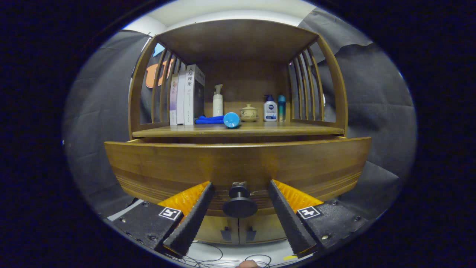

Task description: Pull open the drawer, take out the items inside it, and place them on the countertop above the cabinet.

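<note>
A wooden cabinet drawer (238,163) fills the space just ahead of me, its front pulled out a little from under the countertop (238,131). Its round dark knob (240,203) sits between my fingers, with a gap on each side. My gripper (241,186) is open around the knob. The drawer's inside is hidden behind its front panel. On the countertop lie a blue cloth (210,120) and a blue cup (231,120) on its side.
On the countertop stand several books (187,95), a white pump bottle (218,101), a small lidded pot (248,112), a lotion bottle (270,108) and a teal bottle (282,108). Slatted wooden sides and a top shelf enclose it. Lower cabinet doors (238,230) and cables lie below.
</note>
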`<action>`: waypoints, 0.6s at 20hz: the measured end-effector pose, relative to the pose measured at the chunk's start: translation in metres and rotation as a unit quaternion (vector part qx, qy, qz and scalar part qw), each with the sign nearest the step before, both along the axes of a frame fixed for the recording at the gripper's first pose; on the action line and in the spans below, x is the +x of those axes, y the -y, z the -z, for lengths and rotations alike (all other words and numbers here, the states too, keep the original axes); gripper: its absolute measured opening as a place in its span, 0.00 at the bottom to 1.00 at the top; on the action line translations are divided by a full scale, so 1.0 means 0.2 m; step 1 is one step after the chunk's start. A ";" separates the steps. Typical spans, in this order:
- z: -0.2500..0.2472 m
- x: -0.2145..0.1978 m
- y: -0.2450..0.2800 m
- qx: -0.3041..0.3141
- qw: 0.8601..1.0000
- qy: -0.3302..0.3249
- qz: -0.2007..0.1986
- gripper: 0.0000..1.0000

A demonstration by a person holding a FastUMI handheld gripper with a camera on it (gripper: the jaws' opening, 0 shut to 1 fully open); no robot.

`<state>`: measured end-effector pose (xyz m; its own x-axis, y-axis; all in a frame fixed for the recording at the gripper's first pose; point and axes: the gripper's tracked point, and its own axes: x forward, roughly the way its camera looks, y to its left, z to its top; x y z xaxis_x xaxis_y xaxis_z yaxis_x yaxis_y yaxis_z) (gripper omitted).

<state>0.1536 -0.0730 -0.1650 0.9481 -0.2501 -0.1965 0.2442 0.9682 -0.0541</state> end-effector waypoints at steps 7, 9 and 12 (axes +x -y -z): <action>0.00 0.13 0.02 -0.002 1.000 -0.008 0.008 0.99; 0.01 0.17 0.03 -0.006 1.000 -0.011 0.010 0.99; 0.01 0.20 0.03 -0.011 1.000 -0.014 0.011 0.99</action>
<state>0.1944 -0.0794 -0.1664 0.9365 -0.2756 -0.2169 0.2639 0.9611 -0.0819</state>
